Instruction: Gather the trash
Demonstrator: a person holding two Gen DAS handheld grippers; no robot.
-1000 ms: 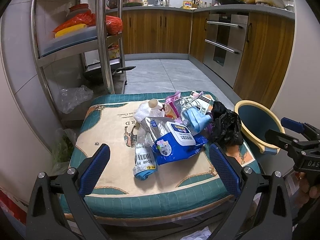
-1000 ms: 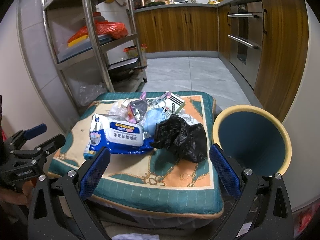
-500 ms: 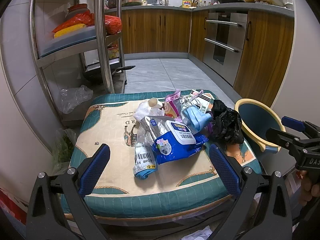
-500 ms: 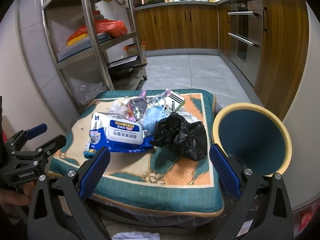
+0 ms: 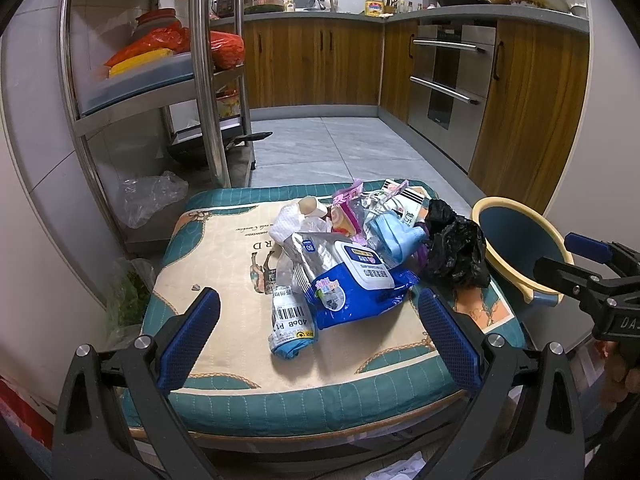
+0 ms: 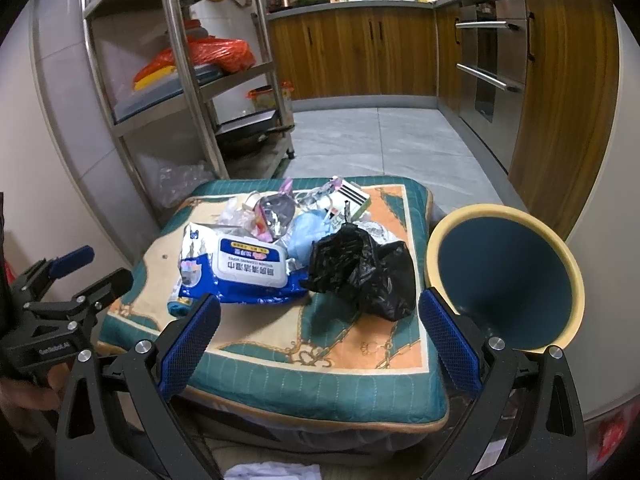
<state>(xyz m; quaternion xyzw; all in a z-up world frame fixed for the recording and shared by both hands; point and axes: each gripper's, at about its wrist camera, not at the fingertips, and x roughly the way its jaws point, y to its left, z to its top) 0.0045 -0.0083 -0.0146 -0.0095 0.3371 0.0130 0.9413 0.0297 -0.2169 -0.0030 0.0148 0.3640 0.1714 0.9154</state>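
Compared with one second ago, both grippers have moved only a little; the cushion and the pile look slightly lower and nearer in both views, and no piece of trash has changed place.

Nearest, the left gripper [image 5: 318,336] hangs over the front edge of the cushion [image 5: 224,248] with its jaws spread wide and nothing between them. The right gripper [image 6: 318,338] is held the same way, jaws wide apart and empty, above the front right part of the cushion [image 6: 320,376].

On the cushion lies the trash. A rolled wrapper with a barcode [image 5: 290,322] is the nearest piece on the left side. Touching it is a blue pack of wet wipes [image 5: 352,284], which also shows in the right view [image 6: 244,270]. Just beside the pack, to the right, sits a crumpled black plastic bag [image 6: 362,270]. Behind these are a light blue mask [image 5: 394,238], a pink snack wrapper [image 5: 346,214] and white crumpled plastic [image 5: 286,222], all packed close together.

A blue bin with a yellow rim [image 6: 504,276] stands just beside the right edge of the cushion, tilted toward the camera.

Farther back stand a metal shelf rack [image 5: 208,92] and wooden kitchen cabinets [image 5: 316,68].
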